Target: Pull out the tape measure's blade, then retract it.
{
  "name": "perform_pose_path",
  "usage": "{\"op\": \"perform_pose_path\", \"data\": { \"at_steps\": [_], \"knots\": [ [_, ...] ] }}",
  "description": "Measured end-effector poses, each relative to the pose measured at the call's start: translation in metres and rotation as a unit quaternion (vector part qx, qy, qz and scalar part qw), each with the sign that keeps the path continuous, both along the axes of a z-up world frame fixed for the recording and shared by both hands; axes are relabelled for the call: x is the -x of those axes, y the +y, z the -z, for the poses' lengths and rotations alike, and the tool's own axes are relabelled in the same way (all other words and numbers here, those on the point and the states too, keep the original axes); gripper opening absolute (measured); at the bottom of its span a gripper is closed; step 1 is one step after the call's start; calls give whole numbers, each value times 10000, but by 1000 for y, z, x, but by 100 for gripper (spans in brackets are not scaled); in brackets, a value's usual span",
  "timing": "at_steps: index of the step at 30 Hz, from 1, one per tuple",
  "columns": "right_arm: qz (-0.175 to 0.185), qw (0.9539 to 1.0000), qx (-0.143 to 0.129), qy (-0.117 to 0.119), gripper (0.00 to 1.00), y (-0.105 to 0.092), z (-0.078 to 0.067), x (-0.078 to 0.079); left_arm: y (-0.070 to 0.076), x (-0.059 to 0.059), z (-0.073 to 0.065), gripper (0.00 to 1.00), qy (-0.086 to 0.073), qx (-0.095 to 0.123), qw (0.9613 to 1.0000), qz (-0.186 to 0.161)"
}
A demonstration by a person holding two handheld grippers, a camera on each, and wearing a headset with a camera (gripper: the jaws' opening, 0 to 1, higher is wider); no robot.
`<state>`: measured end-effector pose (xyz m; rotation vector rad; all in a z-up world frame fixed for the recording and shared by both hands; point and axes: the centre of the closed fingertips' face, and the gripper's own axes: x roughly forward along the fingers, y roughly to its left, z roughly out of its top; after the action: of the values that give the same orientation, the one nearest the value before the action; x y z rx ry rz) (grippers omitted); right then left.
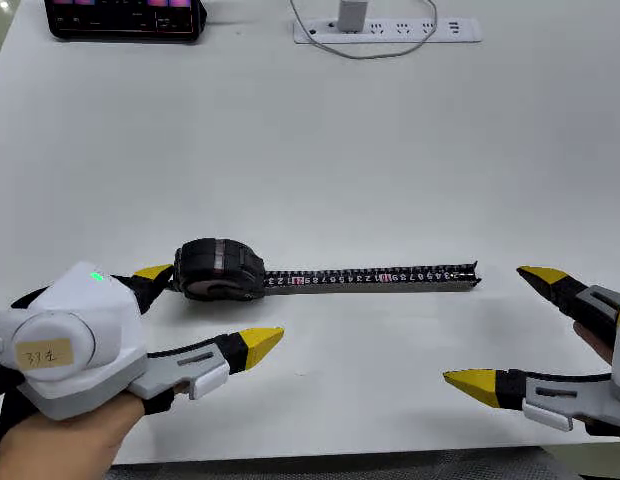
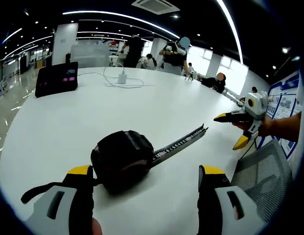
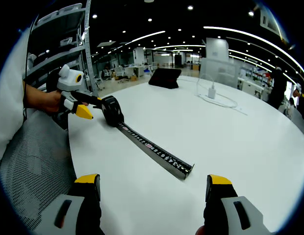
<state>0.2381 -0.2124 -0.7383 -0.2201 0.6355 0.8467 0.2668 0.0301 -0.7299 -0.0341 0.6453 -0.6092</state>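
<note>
A black tape measure [image 1: 219, 270] lies on the white table, its blade [image 1: 370, 277] drawn out to the right and flat on the surface. My left gripper [image 1: 212, 303] is open, its yellow-tipped jaws straddling the case [image 2: 123, 157] without touching it. The blade's end hook [image 1: 476, 272] rests a short way left of my right gripper [image 1: 512, 322], which is open and holds nothing. In the right gripper view the blade [image 3: 152, 149] runs from the hook [image 3: 187, 170] back to the case [image 3: 112, 110] and the left gripper [image 3: 83, 106].
A white power strip [image 1: 390, 29] with a plugged charger and cable lies at the table's far edge. A dark tablet [image 1: 125, 17] sits at the far left. A mesh chair [image 2: 269, 171] stands by the table's near edge. People stand in the background.
</note>
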Motion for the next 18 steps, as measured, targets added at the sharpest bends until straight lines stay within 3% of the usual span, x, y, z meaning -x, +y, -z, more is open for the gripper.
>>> {"op": "perform_pose_path", "data": {
  "at_steps": [9,12,18],
  "knots": [
    [-83,9999,57,17,84,0,2,-2,1,-4,0,82,-42,-3,9996,-273],
    [-162,9998,136,16,80,-1,3,-3,1,-5,2,80,-74,-132,9992,-371],
    [-360,9990,253,83,72,-6,7,-8,1,-9,4,80,-55,-118,9979,-633]
  ]
}}
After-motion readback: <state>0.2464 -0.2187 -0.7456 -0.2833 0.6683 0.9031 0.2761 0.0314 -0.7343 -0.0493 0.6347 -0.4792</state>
